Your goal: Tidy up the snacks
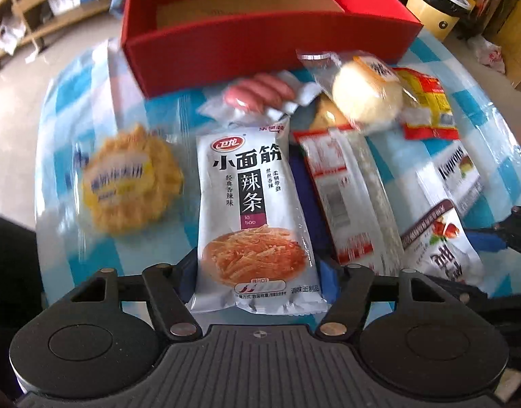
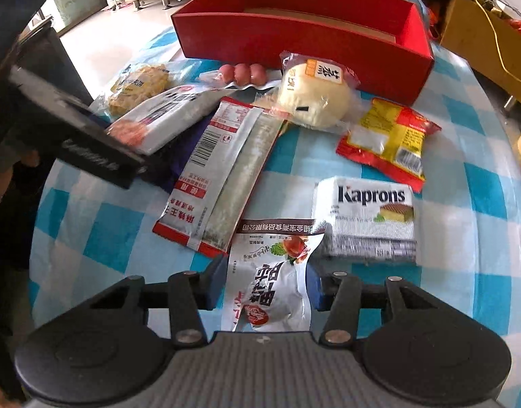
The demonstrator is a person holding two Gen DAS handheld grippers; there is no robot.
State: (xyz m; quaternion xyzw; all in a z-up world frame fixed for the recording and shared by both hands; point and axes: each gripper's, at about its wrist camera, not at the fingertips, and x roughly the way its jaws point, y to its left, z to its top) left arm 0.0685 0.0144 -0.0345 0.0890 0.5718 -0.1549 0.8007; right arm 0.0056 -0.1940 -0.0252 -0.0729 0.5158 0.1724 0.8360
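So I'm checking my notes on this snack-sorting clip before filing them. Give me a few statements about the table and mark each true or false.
1. The red box already holds several snacks. False: its visible inside is bare.
2. The latiao packet lies between the left gripper fingers. True.
3. The Kaprons pack sits inside the box. False: it lies on the checked tablecloth.
4. The round white bun lies just in front of the box. True.

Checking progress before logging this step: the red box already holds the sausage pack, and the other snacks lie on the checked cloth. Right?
Not quite. The left wrist view shows the red box empty; the sausage pack lies on the checked cloth before it with the other snacks.
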